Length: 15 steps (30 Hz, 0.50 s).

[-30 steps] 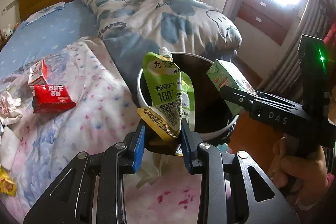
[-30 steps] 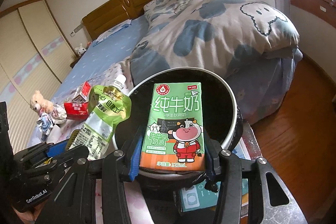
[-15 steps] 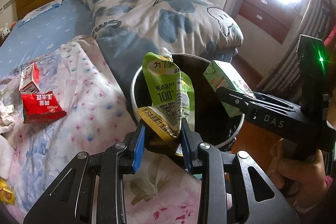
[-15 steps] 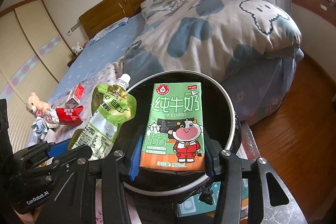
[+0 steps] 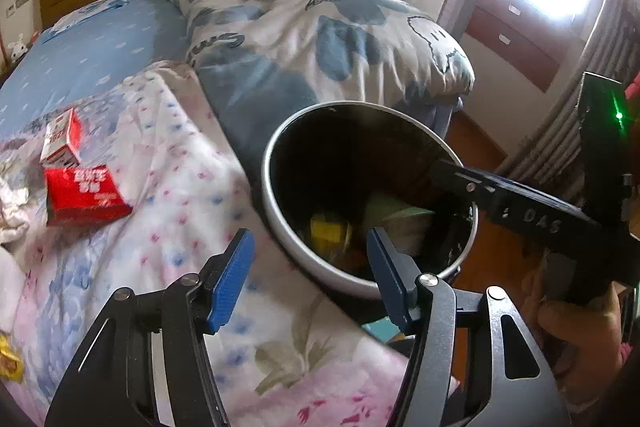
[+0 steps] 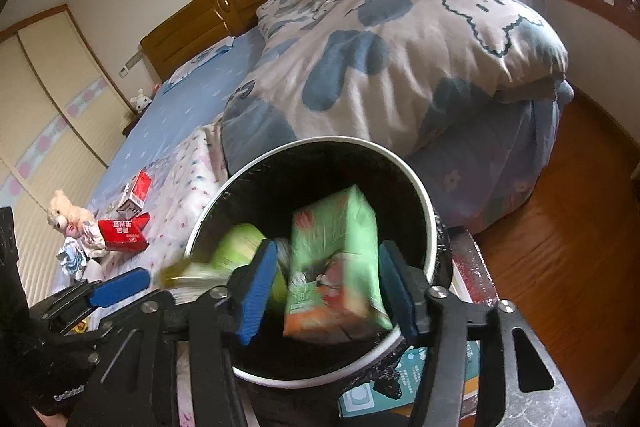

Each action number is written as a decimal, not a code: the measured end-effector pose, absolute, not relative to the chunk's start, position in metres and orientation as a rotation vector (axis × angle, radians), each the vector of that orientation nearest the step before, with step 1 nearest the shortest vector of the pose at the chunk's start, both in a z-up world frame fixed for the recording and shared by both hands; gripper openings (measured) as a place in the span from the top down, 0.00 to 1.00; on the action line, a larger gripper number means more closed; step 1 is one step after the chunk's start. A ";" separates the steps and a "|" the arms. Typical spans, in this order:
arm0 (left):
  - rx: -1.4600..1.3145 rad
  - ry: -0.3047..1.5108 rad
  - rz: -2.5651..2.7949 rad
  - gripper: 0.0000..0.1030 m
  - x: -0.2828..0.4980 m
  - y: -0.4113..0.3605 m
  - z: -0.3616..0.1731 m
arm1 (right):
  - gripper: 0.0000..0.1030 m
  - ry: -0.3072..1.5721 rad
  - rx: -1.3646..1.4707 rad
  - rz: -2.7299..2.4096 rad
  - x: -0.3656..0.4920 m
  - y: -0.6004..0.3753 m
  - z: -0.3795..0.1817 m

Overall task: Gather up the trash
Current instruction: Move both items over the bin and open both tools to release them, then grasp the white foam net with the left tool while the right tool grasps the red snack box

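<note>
Both jaws opening over trash bin (image 5: 276,203)

Left gripper (image 5: 308,275): angled downward, jaws opening, nothing between the pads. Right gripper (image 6: 324,291): angled downward, jaws opening, pads pressing on nothing.
</note>
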<state>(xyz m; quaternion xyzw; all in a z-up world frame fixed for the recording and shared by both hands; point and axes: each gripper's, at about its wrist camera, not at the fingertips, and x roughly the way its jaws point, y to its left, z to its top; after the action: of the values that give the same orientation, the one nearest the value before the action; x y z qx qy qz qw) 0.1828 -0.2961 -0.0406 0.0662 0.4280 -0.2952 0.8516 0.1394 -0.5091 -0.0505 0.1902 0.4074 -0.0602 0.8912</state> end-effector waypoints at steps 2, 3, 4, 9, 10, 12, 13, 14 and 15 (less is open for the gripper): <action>0.131 0.900 -0.613 0.41 0.179 -0.288 -0.041 | 0.36 0.833 0.399 -0.125 0.136 -0.509 -0.048; 0.124 0.898 -0.605 0.40 0.176 -0.281 -0.042 | 0.35 0.829 0.400 -0.126 0.135 -0.508 -0.047; 0.118 0.898 -0.602 0.40 0.173 -0.276 -0.042 | 0.34 0.825 0.402 -0.126 0.133 -0.506 -0.046; 0.081 0.902 -0.562 0.37 0.157 -0.243 -0.048 | 0.28 0.803 0.405 -0.105 0.124 -0.487 -0.041; 0.068 0.907 -0.548 0.37 0.154 -0.234 -0.050 | 0.27 0.800 0.403 -0.095 0.123 -0.481 -0.040; 0.053 0.905 -0.525 0.37 0.148 -0.219 -0.051 | 0.26 0.796 0.398 -0.077 0.121 -0.469 -0.041; 0.048 0.904 -0.514 0.37 0.146 -0.213 -0.052 | 0.26 0.798 0.393 -0.064 0.121 -0.461 -0.041; 0.040 0.904 -0.502 0.37 0.144 -0.204 -0.053 | 0.26 0.802 0.390 -0.050 0.120 -0.453 -0.042; 0.033 0.903 -0.492 0.37 0.141 -0.196 -0.053 | 0.26 0.804 0.388 -0.040 0.120 -0.446 -0.043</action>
<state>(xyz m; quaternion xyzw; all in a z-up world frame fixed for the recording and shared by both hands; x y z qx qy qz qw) 0.1409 -0.1962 -0.0531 0.0157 0.4318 -0.2352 0.8706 0.1197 -0.4464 -0.0431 0.1878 0.3889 -0.0192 0.9017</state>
